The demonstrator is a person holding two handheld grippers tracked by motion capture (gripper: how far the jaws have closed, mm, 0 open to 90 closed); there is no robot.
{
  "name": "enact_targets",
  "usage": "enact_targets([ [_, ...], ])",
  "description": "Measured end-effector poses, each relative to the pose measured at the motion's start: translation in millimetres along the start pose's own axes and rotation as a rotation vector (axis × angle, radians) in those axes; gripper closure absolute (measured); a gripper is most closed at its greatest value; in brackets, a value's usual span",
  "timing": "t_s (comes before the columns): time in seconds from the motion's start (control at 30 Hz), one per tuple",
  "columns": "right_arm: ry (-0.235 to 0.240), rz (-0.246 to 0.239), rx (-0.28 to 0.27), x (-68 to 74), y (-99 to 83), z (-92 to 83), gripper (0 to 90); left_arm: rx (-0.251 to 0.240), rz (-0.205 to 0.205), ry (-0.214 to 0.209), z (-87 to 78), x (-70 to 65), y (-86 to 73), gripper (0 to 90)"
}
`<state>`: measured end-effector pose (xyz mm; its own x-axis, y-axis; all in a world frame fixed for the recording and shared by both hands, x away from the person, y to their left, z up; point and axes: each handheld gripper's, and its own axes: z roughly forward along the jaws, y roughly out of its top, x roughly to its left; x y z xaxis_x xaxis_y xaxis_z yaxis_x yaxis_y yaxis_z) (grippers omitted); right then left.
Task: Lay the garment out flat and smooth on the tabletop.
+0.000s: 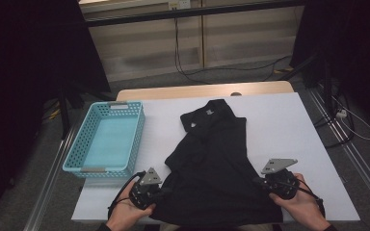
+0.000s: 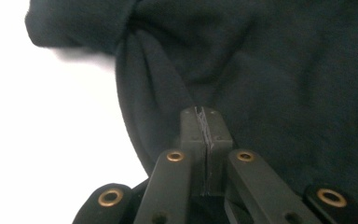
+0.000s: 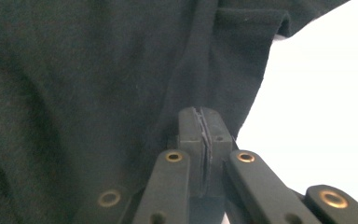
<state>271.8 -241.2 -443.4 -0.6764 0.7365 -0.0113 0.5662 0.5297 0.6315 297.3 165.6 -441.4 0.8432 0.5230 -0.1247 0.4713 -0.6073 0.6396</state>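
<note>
Left tool and right tool each pinch a near side edge of the black shirt, spread on the white counter; bare counter lies right of the shirt, a blue basket left.

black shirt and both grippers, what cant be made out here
- High view: black shirt's bottom hem, cut off by the picture's lower edge.
- Left gripper view: whether cloth sits between the shut jaws; dark on dark.
- Right gripper view: same doubt.
- High view: small tag at the collar, too small to read.
</note>
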Motion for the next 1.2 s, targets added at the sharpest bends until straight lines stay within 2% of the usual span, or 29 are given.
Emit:
enact_targets([
  [0.13, 0.011, -0.001, 0.009, 0.0, -3.1, -3.9, 89.1, -0.002, -0.005, -0.025, -6.4, -4.6, -4.8, 89.6],
  [0.3, 0.023, -0.018, 0.019, 3.0, -7.4, -8.8, 89.3, 0.014, 0.014, -0.026, -9.1, -11.0, -8.6, 89.5],
  [0.47, 0.032, -0.013, 0.016, 9.4, -15.3, -15.3, 89.3, 0.008, -0.004, -0.054, -11.9, -13.0, -11.5, 89.5],
  [0.7, 0.062, -0.038, 0.017, 19.1, -21.8, -21.6, 89.3, 0.021, 0.009, -0.044, -15.5, -17.1, -14.3, 89.5],
  [0.77, 0.055, -0.043, 0.016, 20.6, -23.4, -23.1, 89.3, 0.031, 0.016, -0.016, -16.6, -16.5, -16.1, 89.5],
  [0.83, 0.029, -0.043, 0.014, 17.8, -23.5, -23.2, 89.2, 0.031, 0.006, -0.006, -17.6, -15.2, -17.1, 89.5],
  [0.87, 0.010, -0.030, 0.011, 14.8, -23.4, -23.1, 89.2, 0.028, 0.002, -0.003, -18.2, -14.5, -17.7, 89.5],
  [0.9, -0.029, -0.020, 0.012, 11.3, -23.5, -23.4, 89.3, 0.027, -0.004, 0.000, -18.5, -13.5, -17.9, 89.5],
  [1.0, -0.066, 0.021, -0.002, 0.1, -25.9, -26.1, 89.2, 0.009, -0.013, -0.028, -18.5, -12.1, -16.4, 89.1],
  [1.1, -0.056, 0.039, -0.008, -3.0, -26.1, -25.9, 87.5, -0.008, -0.011, -0.050, -16.6, -13.8, -12.7, 85.8],
  [1.2, -0.045, 0.022, -0.033, 0.9, -23.8, -27.0, 75.3, -0.035, -0.003, -0.057, -17.2, -17.2, -9.2, 77.2],
])
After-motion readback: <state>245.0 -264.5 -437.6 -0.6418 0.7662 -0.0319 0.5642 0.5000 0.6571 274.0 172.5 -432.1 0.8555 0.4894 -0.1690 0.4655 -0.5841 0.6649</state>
